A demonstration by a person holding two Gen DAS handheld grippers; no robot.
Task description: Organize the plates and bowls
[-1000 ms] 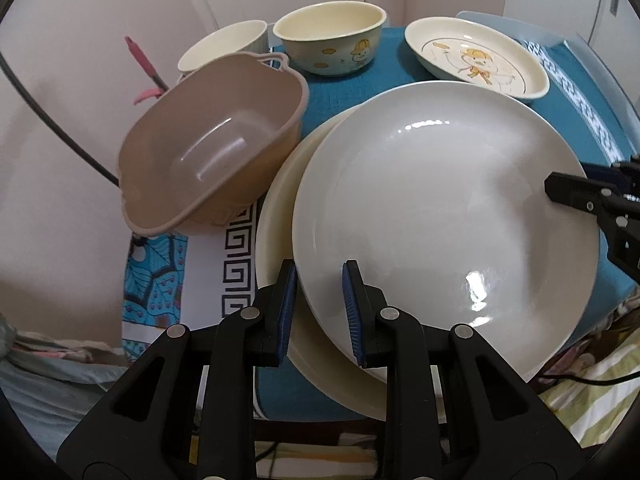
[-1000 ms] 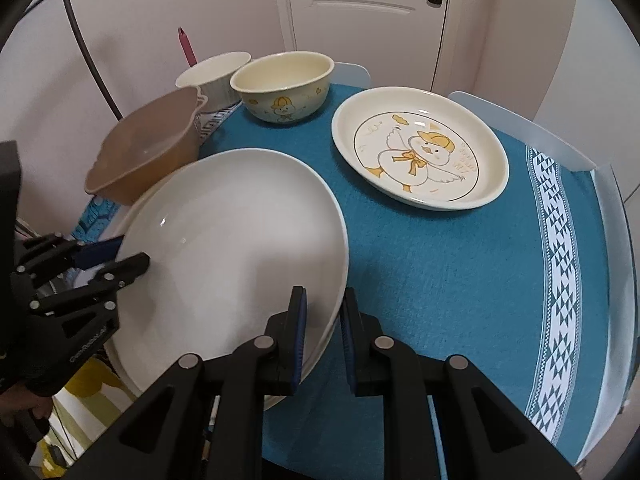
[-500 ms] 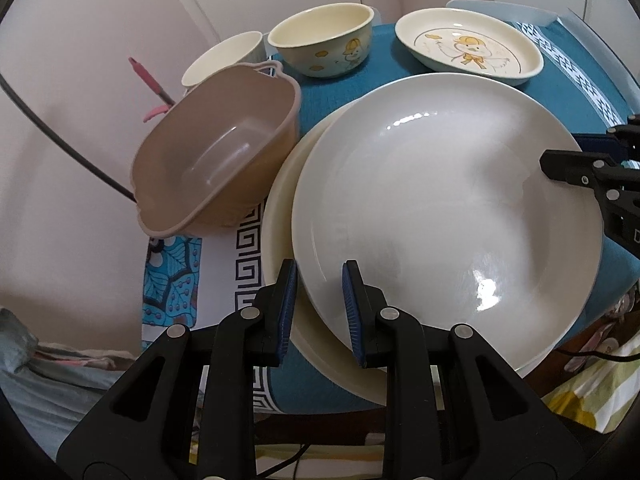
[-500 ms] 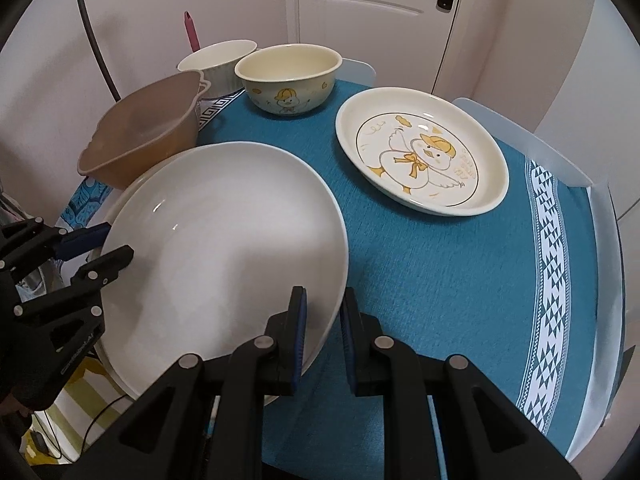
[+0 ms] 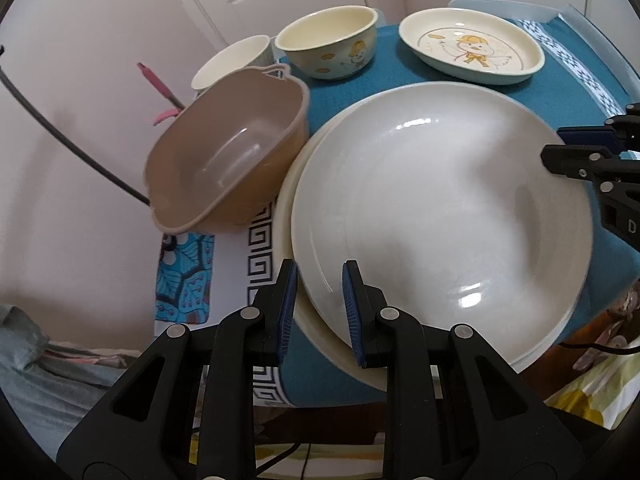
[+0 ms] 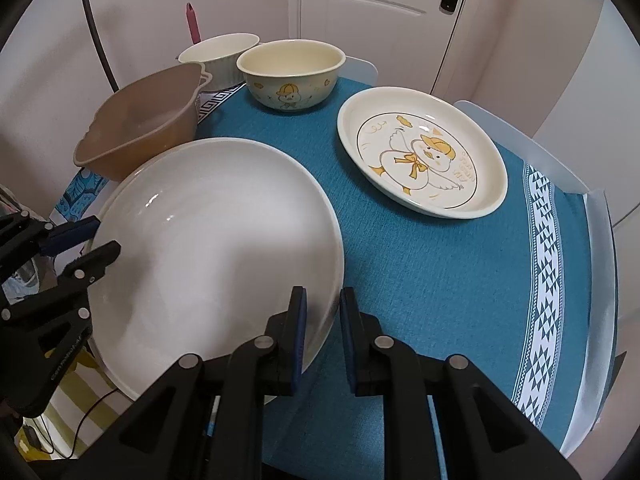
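Soft indoor light, glare, fisheye warping

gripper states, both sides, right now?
Left gripper: shut on the white plate, clamping its near rim.
Right gripper: shut on the white plate, clamping the opposite rim.

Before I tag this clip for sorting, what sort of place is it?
Probably a home room: a panelled door with a lever handle, a table under a blue cloth, and cartoon-duck tableware, a bowl and a plate.
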